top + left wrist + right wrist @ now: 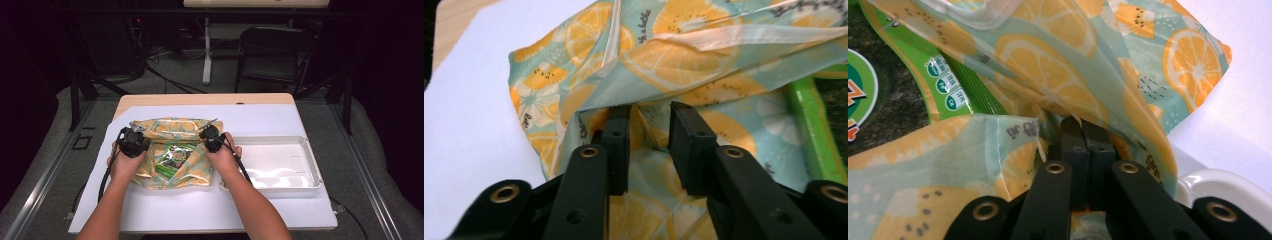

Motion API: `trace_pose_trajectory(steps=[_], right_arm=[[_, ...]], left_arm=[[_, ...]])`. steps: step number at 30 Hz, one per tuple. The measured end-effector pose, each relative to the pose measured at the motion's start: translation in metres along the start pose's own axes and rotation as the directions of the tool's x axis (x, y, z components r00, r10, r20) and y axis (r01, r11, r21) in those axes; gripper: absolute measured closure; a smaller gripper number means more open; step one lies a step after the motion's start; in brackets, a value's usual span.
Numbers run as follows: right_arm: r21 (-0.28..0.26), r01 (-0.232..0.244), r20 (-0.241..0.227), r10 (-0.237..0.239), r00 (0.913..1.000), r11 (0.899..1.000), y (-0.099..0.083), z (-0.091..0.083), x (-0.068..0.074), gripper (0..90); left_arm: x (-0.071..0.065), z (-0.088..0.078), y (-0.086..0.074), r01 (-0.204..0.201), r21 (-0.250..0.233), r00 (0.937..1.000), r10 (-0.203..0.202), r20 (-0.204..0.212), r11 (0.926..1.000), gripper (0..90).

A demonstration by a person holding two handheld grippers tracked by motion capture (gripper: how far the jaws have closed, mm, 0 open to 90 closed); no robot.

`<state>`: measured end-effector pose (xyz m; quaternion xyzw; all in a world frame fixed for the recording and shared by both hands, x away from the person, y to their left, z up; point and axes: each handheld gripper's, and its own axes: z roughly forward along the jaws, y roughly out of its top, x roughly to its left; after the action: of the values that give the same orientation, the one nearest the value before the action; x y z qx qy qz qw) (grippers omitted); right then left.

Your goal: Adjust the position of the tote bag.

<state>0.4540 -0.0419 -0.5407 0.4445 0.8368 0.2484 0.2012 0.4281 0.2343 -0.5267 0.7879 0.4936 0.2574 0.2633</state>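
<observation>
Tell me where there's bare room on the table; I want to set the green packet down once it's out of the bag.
The white tray, right of the fruit-print bag, is bare inside. The white sheet is free behind the tray and along the near edge. It is crowded at the bag, where the left gripper, the right gripper and the green packet sit.

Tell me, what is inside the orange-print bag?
A green snack packet lies inside the orange-print bag, visible through its open mouth. Anything deeper inside is hidden by the fabric.

green packet (174,159) partly hidden inside fruit-print bag (170,127)
</observation>
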Motion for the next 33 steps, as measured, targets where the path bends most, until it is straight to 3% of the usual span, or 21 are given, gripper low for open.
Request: trace_pose_trajectory(steps=[4, 5, 8, 10, 18, 23, 26, 29, 33], right_arm=[[0.0, -0.002, -0.007, 0.002, 1.0, 1.0, 0.0, -0.003, -0.002, 87.8], [-0.015, -0.021, -0.021, 0.02, 0.9996, 1.0, -0.001, -0.004, -0.002, 86.6], [-0.002, -0.008, -0.028, 0.008, 0.9996, 1.0, 0.0, -0.007, -0.003, 85.6], [-0.026, -0.026, -0.036, 0.025, 0.9991, 0.999, 0.0, -0.009, -0.003, 83.6], [-0.071, -0.045, -0.093, 0.038, 0.9949, 0.996, -0.002, -0.025, -0.002, 68.6], [-0.116, -0.055, -0.158, 0.036, 0.9868, 0.992, -0.002, -0.039, -0.001, 58.6], [-0.116, -0.039, -0.167, 0.02, 0.9858, 0.993, -0.001, -0.044, -0.001, 56.5], [-0.143, -0.05, -0.205, 0.019, 0.9785, 0.988, -0.002, -0.05, 0.001, 51.3], [-0.132, -0.031, -0.215, 0.002, 0.9766, 0.991, -0.002, -0.056, 0.0, 50.4]], left_arm=[[-0.003, -0.005, 0.0, -0.008, -0.004, 0.9999, 0.008, 0.01, 1.0, 66.1], [-0.003, -0.006, 0.0, -0.009, -0.004, 0.9999, 0.009, 0.013, 0.9999, 65.1], [-0.003, -0.009, 0.0, -0.004, -0.016, 0.9999, 0.004, 0.016, 0.9999, 64.0], [-0.002, -0.011, 0.0, 0.001, -0.019, 0.9997, -0.001, 0.026, 0.9998, 63.2], [-0.003, -0.02, 0.001, 0.014, -0.042, 0.9988, -0.012, 0.048, 0.999, 61.5], [-0.003, -0.024, 0.001, 0.025, -0.064, 0.9984, -0.022, 0.053, 0.9976, 58.9], [-0.001, -0.026, 0.001, 0.041, -0.072, 0.9974, -0.036, 0.062, 0.9966, 57.3], [0.001, -0.027, 0.001, 0.06, -0.077, 0.9958, -0.054, 0.073, 0.9953, 55.7], [0.004, -0.028, 0.001, 0.064, -0.079, 0.9957, -0.058, 0.072, 0.9949, 54.5]])
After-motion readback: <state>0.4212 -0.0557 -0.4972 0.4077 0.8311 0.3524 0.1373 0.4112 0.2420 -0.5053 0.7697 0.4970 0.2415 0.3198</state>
